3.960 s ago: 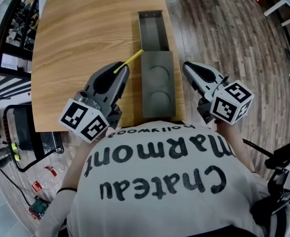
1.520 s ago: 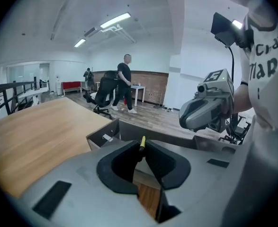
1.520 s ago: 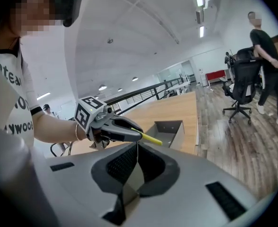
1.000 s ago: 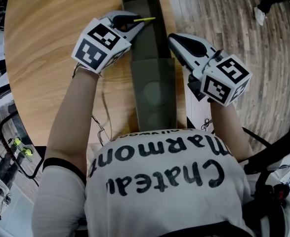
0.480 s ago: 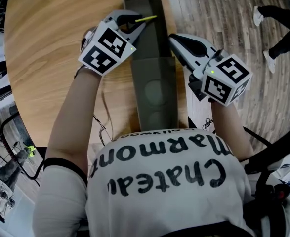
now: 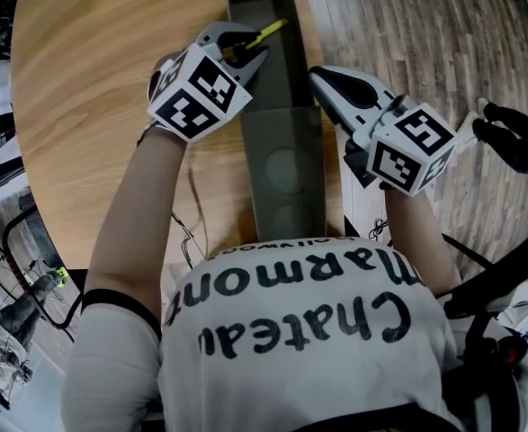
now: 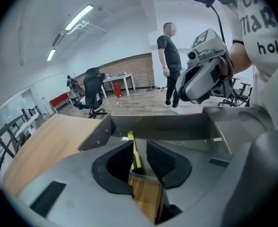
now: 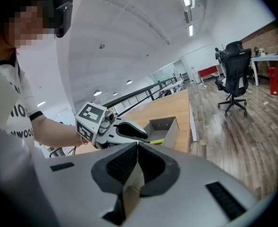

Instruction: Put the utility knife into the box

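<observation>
Over a wooden table [image 6: 102,88], a person leans across a long grey box [image 6: 281,165] lying lengthwise along the table's right edge, its far end pulled open as a tray. The left gripper [image 6: 250,52] hangs over that open end, jaws nearly together and pinching the yellow utility knife [image 6: 271,31], which lies against the left pad and slants out over the tray without touching its floor. The tray itself looks bare beneath the blade.

The right gripper [image 6: 316,75] sits just beside the box's right wall, at the seam where tray meets sleeve, jaws pressed together with nothing between them. From the right gripper view, the left gripper [image 8: 115,129] and the knife [image 8: 156,141] show at the tray's near lip.

In the left gripper view, the tray's grey walls [image 7: 157,126] rise directly ahead of the jaws, with the right gripper [image 7: 202,77] above them. Beyond, another person [image 7: 168,63] stands on the plank floor [image 6: 398,25], with an office chair [image 7: 94,91] further off.
</observation>
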Tool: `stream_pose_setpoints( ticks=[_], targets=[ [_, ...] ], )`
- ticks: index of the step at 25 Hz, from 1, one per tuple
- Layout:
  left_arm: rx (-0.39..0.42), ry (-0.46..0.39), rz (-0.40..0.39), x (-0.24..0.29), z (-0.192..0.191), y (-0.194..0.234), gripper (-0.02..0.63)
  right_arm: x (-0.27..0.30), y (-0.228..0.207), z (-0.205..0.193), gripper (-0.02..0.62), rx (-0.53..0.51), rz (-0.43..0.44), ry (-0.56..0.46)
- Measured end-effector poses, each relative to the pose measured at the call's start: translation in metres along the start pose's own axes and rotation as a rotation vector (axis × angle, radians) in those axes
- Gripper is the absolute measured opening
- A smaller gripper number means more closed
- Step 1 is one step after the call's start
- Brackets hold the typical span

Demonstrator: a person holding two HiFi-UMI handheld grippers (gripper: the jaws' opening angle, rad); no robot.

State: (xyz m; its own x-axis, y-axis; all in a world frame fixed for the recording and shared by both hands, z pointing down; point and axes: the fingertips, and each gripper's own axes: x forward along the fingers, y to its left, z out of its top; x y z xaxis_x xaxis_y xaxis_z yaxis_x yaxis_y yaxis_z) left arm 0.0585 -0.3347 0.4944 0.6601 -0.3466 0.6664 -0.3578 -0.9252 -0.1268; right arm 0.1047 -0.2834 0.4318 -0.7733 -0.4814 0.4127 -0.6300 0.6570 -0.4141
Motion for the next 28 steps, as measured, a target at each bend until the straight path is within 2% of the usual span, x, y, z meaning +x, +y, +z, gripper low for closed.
stream_pose_setpoints(
  ticks=[4, 6, 13, 17, 20, 24, 28],
  targets=[
    [-0.016, 0.02, 0.023, -0.004, -0.002, -0.003, 0.064, -0.002, -0.001, 0.002, 0.011, -0.002, -0.004, -0.008],
    [-0.051, -0.005, 0.03, -0.011, 0.003, -0.005, 0.064, -0.003, 0.0, 0.005, 0.011, -0.007, -0.004, -0.012],
    [-0.139, -0.192, 0.025, -0.061, 0.045, -0.035, 0.064, -0.013, 0.016, 0.013, 0.011, -0.027, 0.016, -0.025],
    [-0.191, -0.295, 0.054, -0.097, 0.068, -0.053, 0.064, -0.027, 0.031, 0.019, 0.011, -0.059, 0.033, -0.042],
    [-0.231, -0.403, 0.06, -0.128, 0.085, -0.062, 0.063, -0.03, 0.045, 0.028, 0.011, -0.081, 0.043, -0.055],
    [-0.27, -0.539, 0.085, -0.166, 0.107, -0.074, 0.049, -0.042, 0.069, 0.04, 0.011, -0.116, 0.051, -0.077],
    [-0.279, -0.622, 0.107, -0.197, 0.118, -0.088, 0.026, -0.062, 0.09, 0.057, 0.011, -0.163, 0.056, -0.122]
  ],
)
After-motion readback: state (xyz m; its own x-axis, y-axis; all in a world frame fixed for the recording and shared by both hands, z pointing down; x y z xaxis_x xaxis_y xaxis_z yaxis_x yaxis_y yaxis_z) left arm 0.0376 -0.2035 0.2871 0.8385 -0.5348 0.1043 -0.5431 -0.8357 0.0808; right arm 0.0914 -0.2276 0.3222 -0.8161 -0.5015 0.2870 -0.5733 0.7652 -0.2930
